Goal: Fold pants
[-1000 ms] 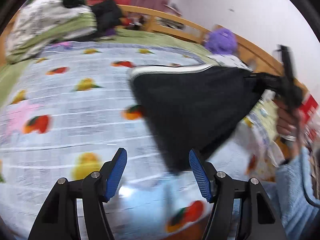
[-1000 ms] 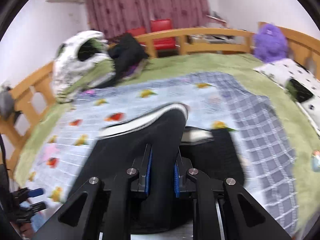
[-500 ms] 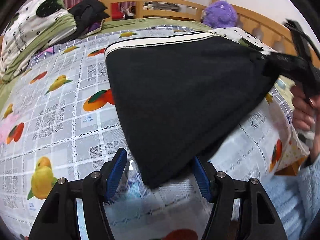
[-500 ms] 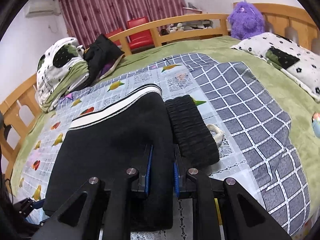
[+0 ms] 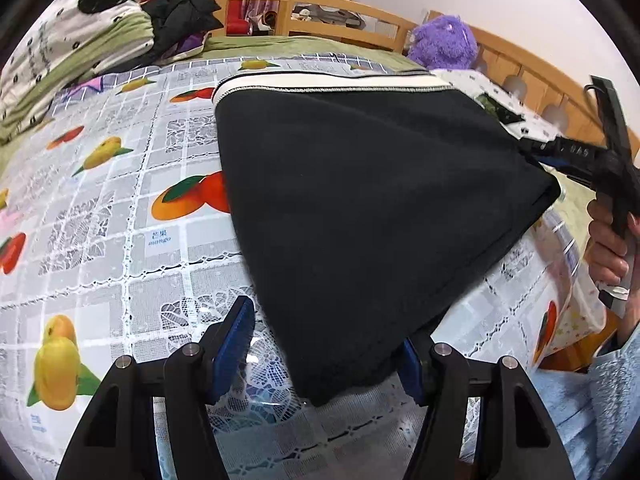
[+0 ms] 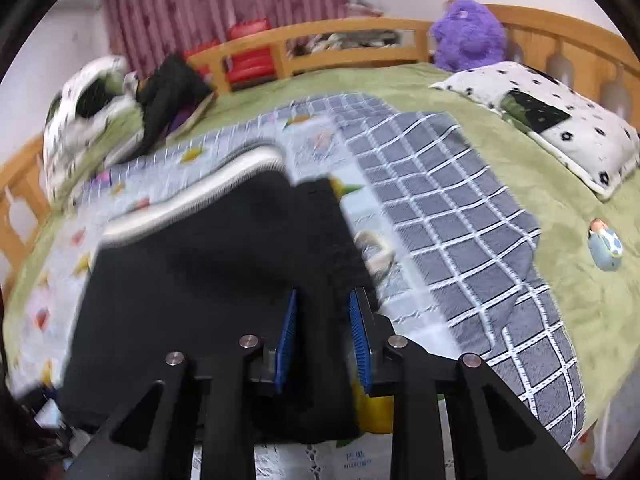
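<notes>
While the pants [image 5: 360, 200] lie folded into a black wedge on the fruit-print cloth [image 5: 120, 220] of the bed [image 6: 460, 128], a white stripe is seen along their far edge and a ribbed waistband [image 6: 332, 232] on the right side. One corner of the pants is seen between the wide-spread blue pads [image 5: 234, 340] of the left gripper [image 5: 326, 354], with no pinch made; the right pad is partly hidden under the fabric. The right gripper [image 6: 322, 342] is held narrowly apart, its pads [image 6: 286, 344] on either side of a fold of black fabric; whether the fabric is pressed cannot be told, since the right view is blurred. A grey checked blanket [image 6: 460, 248] is spread just beside the pants. A purple plush [image 6: 468, 36] is set by the wooden rail, a spotted pillow [image 6: 552, 120] lies near it, and piled bedding [image 5: 76, 48] with dark clothes [image 5: 180, 12] is heaped at the far corner. A small toy [image 6: 605, 245] rests on the green cover, well apart.
</notes>
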`<state>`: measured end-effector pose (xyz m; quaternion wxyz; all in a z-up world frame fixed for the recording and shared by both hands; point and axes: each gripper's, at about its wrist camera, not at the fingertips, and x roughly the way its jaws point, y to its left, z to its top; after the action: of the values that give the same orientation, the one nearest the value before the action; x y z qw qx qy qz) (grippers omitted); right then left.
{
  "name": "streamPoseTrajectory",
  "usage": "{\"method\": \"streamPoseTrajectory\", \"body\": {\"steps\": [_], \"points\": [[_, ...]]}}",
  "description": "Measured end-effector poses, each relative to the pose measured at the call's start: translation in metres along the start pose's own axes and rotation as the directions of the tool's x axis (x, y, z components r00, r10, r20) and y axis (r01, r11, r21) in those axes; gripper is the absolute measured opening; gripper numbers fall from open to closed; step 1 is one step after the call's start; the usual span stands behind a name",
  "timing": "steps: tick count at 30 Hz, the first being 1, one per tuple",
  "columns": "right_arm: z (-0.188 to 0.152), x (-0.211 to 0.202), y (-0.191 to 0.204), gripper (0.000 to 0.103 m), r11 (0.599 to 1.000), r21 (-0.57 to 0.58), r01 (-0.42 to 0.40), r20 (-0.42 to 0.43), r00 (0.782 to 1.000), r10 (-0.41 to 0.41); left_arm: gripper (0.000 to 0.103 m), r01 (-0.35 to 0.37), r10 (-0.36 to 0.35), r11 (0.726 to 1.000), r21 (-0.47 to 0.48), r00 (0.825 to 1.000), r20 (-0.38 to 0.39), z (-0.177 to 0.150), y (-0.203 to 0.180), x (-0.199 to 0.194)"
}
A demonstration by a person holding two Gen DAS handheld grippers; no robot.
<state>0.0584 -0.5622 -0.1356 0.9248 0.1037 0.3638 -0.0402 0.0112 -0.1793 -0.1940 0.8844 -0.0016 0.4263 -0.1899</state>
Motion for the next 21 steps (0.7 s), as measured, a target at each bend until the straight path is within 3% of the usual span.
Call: {"method": "streamPoseTrajectory", "body": {"steps": [2,3,4,7,11,14,17,21], "points": [[0.012,-0.003,-0.001,0.061,1.000,0.027,0.013,0.046,0.999,-0.015,0.050,0.020,-0.020,1.000,-0.003,1.000,0.013,0.001,0.003,0.002],[0.017,0.003,0.001,0.064,1.000,0.015,0.027,0.035,0.999,-0.027,0.044,0.017,-0.017,1.000,-0.003,1.000,0.017,0.003,0.003,0.002],[0.021,0.012,0.004,0.064,0.999,-0.002,0.034,0.010,0.999,-0.034,0.032,0.018,-0.018,1.000,-0.007,0.999,0.029,0.004,0.004,0.001],[0.015,0.060,0.005,0.057,0.998,0.043,0.046,-0.142,0.989,-0.039,0.023,0.029,-0.029,1.000,-0.006,0.998,0.060,0.010,0.012,-0.004],[0.006,0.045,0.024,0.042,1.000,0.023,0.002,-0.090,0.996,0.000,0.021,0.052,-0.047,0.997,-0.051,0.994,0.100,0.015,0.046,-0.019],[0.001,0.041,0.044,0.038,0.996,0.064,-0.069,-0.099,0.992,0.075,0.021,0.058,-0.045,0.993,-0.101,0.991,0.129,0.016,0.086,-0.038],[-0.003,0.047,0.079,0.037,0.989,0.058,-0.135,-0.115,0.983,0.141,0.020,0.017,0.006,0.991,-0.133,0.986,0.166,0.012,0.133,-0.067],[-0.016,0.060,0.155,0.036,0.969,0.022,-0.245,-0.140,0.959,0.246,0.019,-0.074,0.108,0.979,-0.188,0.979,0.173,0.002,0.193,-0.095]]}}
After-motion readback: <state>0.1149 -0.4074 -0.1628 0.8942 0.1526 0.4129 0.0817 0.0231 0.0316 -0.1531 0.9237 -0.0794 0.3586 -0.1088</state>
